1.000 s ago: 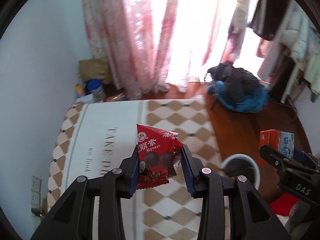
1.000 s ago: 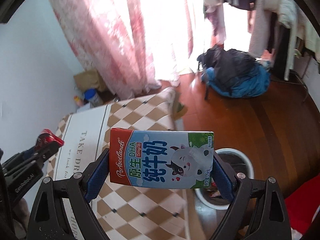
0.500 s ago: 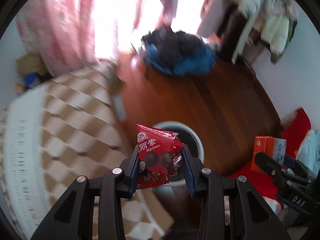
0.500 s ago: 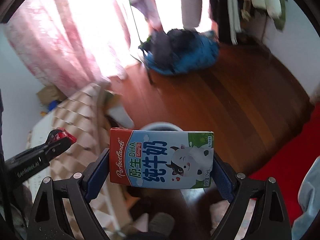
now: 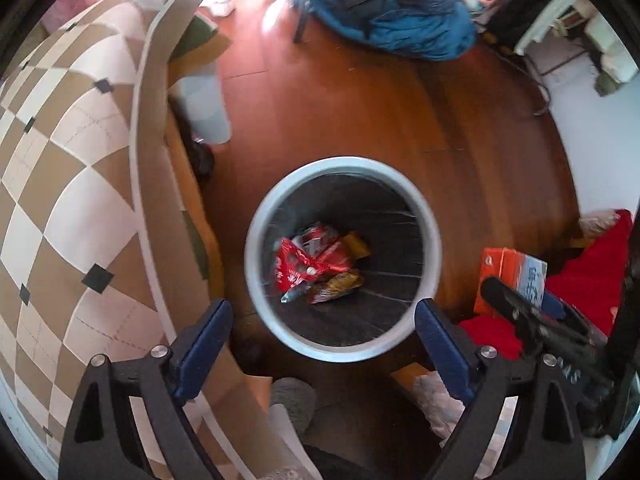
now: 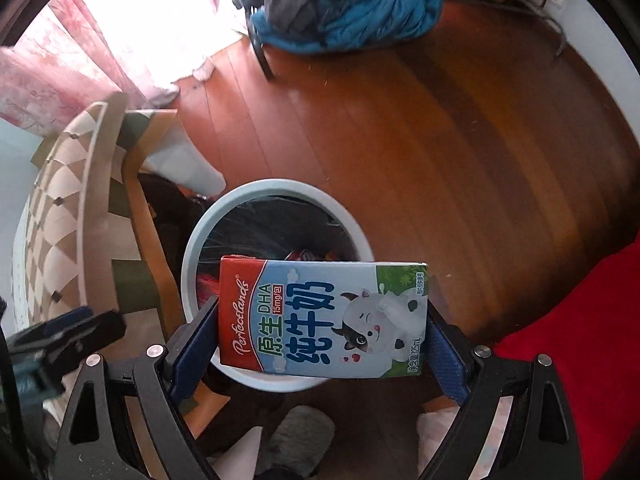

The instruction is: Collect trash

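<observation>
Left wrist view looks straight down on a round bin [image 5: 262,216] with a pale grey-blue rim and a dark liner, standing on a reddish wooden floor [image 5: 400,112]. The left gripper [image 5: 323,320] hangs above the bin's near rim with its two blue-padded fingers [image 5: 208,332] spread wide apart and nothing between them. At the bottom of the bin lies a red snack wrapper [image 5: 300,260] among a few other crumpled packets, one yellowish-brown [image 5: 340,284]. A bed with a brown-and-cream checked cover [image 5: 60,184] fills the left side, just beside the bin. At the right edge the other gripper shows, with the orange end of a carton, and red fabric [image 5: 592,276] lies behind it.

Right wrist view shows the right gripper [image 6: 323,328] clamped on a milk carton [image 6: 324,320], held sideways, its ends pressed against the blue pads [image 6: 196,340]. The carton is blue and white with a red end, a cartoon cow and the word "Perfectlands". It sits over the near part of the same bin [image 6: 192,252], covering part of the opening. The carton is not in the bin. A blue and dark heap of bedding or clothing [image 6: 344,12] lies far across the floor by a pink curtain [image 6: 52,68].
</observation>
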A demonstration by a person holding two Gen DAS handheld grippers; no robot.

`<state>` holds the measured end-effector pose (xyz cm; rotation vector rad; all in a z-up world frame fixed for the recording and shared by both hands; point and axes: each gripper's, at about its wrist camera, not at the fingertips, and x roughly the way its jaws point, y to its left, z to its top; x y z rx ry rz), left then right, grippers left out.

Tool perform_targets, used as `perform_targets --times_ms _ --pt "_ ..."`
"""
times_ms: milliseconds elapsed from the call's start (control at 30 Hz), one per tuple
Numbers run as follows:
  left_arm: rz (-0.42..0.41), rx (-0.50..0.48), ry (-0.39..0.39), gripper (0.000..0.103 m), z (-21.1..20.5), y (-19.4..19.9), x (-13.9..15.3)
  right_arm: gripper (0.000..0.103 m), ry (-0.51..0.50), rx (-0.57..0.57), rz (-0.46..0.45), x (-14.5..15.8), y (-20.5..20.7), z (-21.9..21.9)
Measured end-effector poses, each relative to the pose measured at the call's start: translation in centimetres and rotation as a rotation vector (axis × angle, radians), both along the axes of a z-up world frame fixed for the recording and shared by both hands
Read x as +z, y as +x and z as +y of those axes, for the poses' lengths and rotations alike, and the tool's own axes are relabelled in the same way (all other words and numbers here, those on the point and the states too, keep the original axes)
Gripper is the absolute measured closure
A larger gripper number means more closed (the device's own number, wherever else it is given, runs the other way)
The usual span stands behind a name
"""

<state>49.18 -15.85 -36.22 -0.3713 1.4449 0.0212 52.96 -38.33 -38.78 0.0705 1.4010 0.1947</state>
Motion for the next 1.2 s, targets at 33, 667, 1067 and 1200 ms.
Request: perform_targets --times_ms 33,667,1067,1200 --pt "0.003 0.008 0.018 0.008 0.2 0.1 -0.1 0.009 0.008 -0.006 0.021 -0.8 0.5 0.1" --pt "-0.073 -0.007 0.258 0.006 1.0 -7.3 4.6 0.0 -0.092 0.014 -0.001 3.9 -5.9 0.3" --pt "-0.208 -0.023 0.235 0.006 -0.7 -13.6 13.2 0.0 -0.049 0.028 -0.144 16.1 -13.7 -0.5" --pt "-0.258 -0.021 0.187 0.006 -0.7 -15.7 16.8 0.0 -0.011 0.045 -0.176 20.5 -16.0 -0.5"
